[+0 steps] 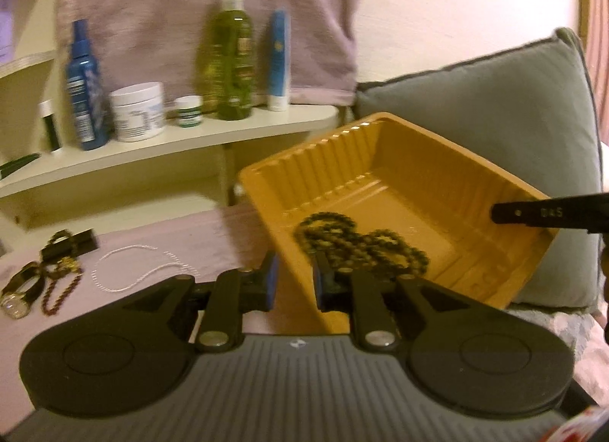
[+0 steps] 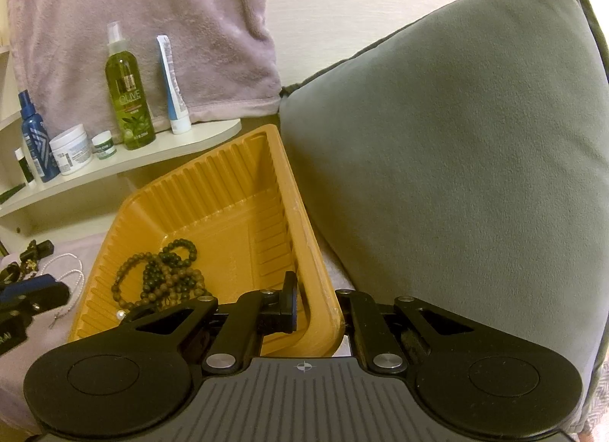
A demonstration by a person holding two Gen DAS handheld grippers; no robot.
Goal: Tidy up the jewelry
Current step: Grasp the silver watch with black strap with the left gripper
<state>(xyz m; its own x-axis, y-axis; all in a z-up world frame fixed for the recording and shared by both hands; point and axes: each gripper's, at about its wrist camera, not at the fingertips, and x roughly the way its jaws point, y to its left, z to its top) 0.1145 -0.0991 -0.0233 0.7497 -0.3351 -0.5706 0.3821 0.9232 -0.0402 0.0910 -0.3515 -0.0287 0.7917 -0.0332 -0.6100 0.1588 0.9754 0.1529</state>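
Note:
An orange plastic tray point(image 1: 411, 190) is tilted up off the bed, with dark beaded necklaces point(image 1: 342, 240) lying in it. My left gripper point(image 1: 295, 284) is shut on the tray's near rim. My right gripper point(image 2: 318, 307) is shut on the tray's right wall point(image 2: 304, 251); its finger shows in the left wrist view point(image 1: 548, 211). The beads point(image 2: 163, 270) sit at the tray's low end. On the bed to the left lie a white pearl necklace point(image 1: 133, 267), a gold chain point(image 1: 62, 282) and a watch point(image 1: 19, 289).
A large grey pillow point(image 2: 456, 175) leans right behind the tray. A cream shelf point(image 1: 171, 141) at the left holds bottles, jars and a green spray bottle point(image 1: 228, 53). A pink towel point(image 2: 133, 23) hangs on the wall. The bed cover is pink.

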